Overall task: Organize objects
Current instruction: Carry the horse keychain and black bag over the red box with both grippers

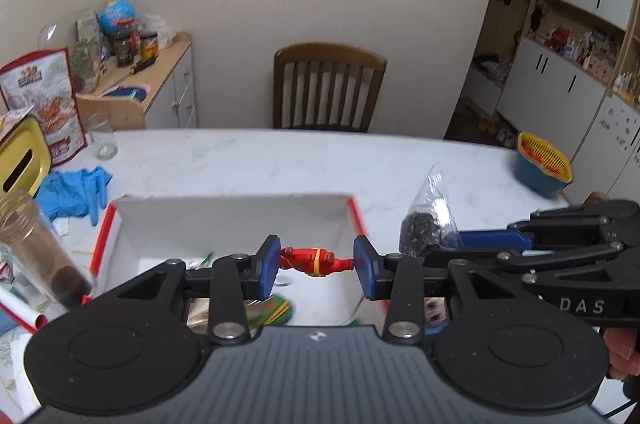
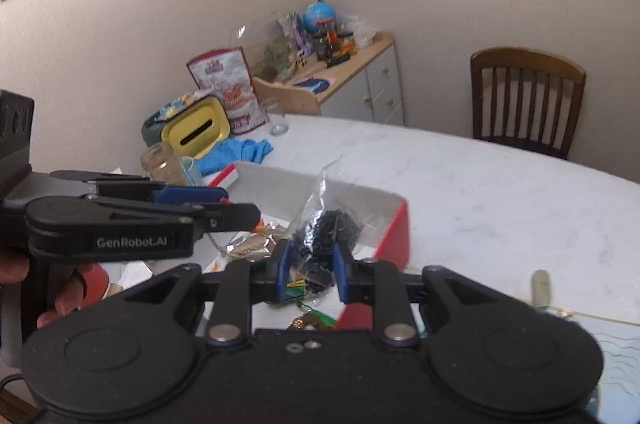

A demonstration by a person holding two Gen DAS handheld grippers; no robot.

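Your left gripper (image 1: 316, 264) clamps a red toy figure (image 1: 316, 261); your right gripper (image 2: 310, 266) pinches a clear bag of black bits (image 2: 324, 236), both above the red-edged box (image 1: 116, 220), likely for dropping in.

Wooden chair (image 1: 329, 85) behind marble table (image 1: 280, 160).

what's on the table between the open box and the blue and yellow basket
Only bare white tabletop, seen in the left wrist view, between the open box and the basket; the clear bag is held nearer, in the right gripper.
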